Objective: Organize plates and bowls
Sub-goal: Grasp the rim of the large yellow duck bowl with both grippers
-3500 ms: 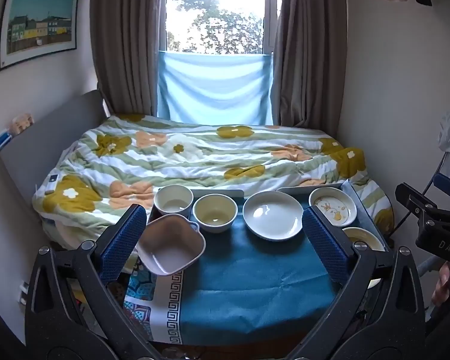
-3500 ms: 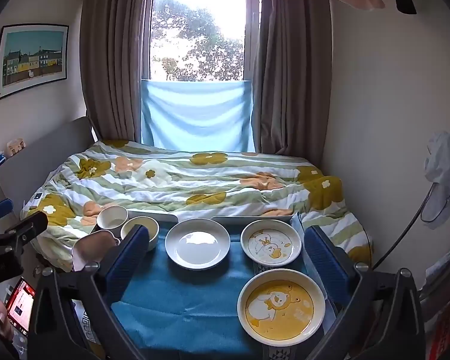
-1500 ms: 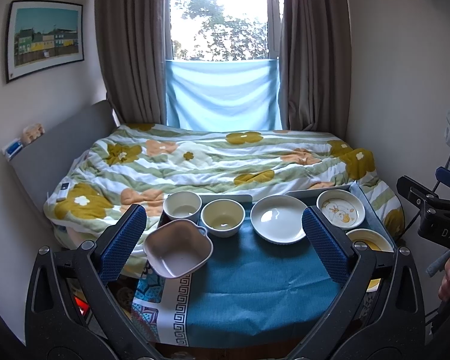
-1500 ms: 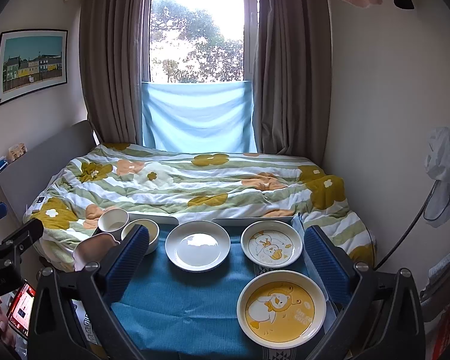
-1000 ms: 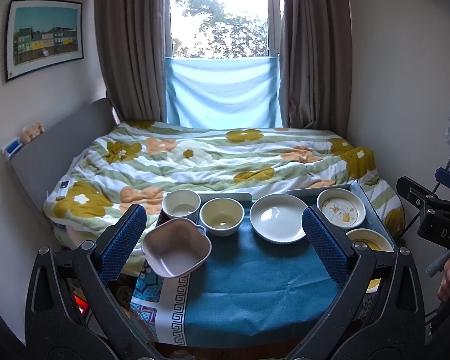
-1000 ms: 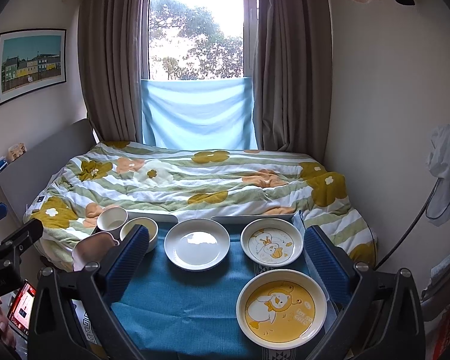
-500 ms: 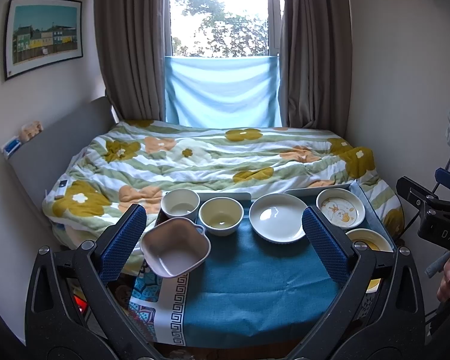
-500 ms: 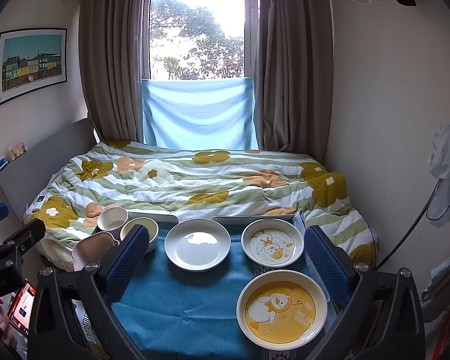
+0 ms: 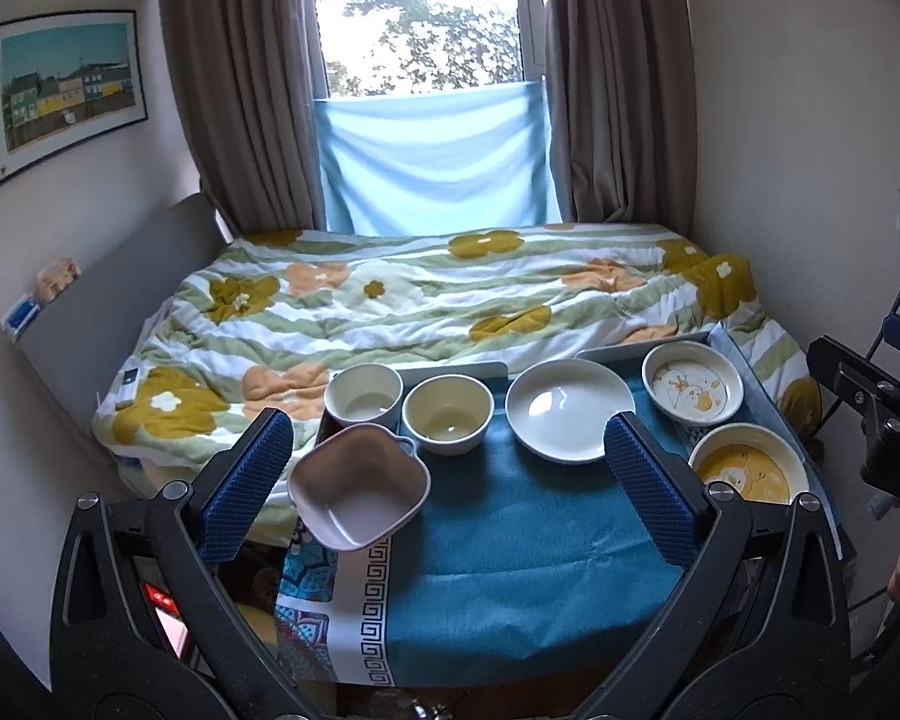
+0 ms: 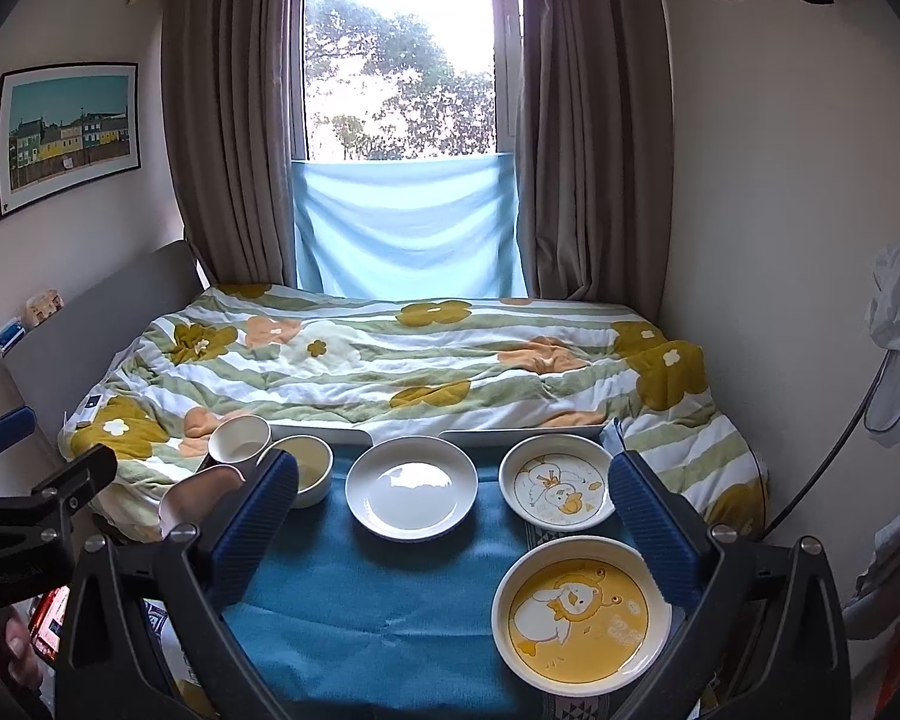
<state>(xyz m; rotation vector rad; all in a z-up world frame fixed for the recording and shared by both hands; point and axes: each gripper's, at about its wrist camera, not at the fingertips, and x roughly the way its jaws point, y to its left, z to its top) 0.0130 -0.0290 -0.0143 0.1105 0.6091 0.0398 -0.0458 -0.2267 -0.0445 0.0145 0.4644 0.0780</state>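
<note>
On a small table with a teal cloth [image 9: 510,540] stand a pinkish square bowl [image 9: 359,492], a white cup-like bowl [image 9: 363,394], a cream bowl [image 9: 448,414], a plain white plate [image 9: 570,408] [image 10: 411,487], a small white duck plate [image 9: 692,390] [image 10: 557,492] and a yellow duck plate [image 9: 747,471] [image 10: 581,612]. My left gripper [image 9: 444,474] is open and empty, held back above the table's near side. My right gripper [image 10: 450,522] is open and empty, above the table near the yellow plate.
A bed with a flowered quilt [image 9: 450,306] lies right behind the table. Curtains and a window are beyond it. A grey headboard [image 9: 114,312] is on the left, a wall on the right. A patterned mat [image 9: 330,594] hangs at the table's front left.
Both grippers have stayed open and drifted only slightly. The dishes have not moved.
</note>
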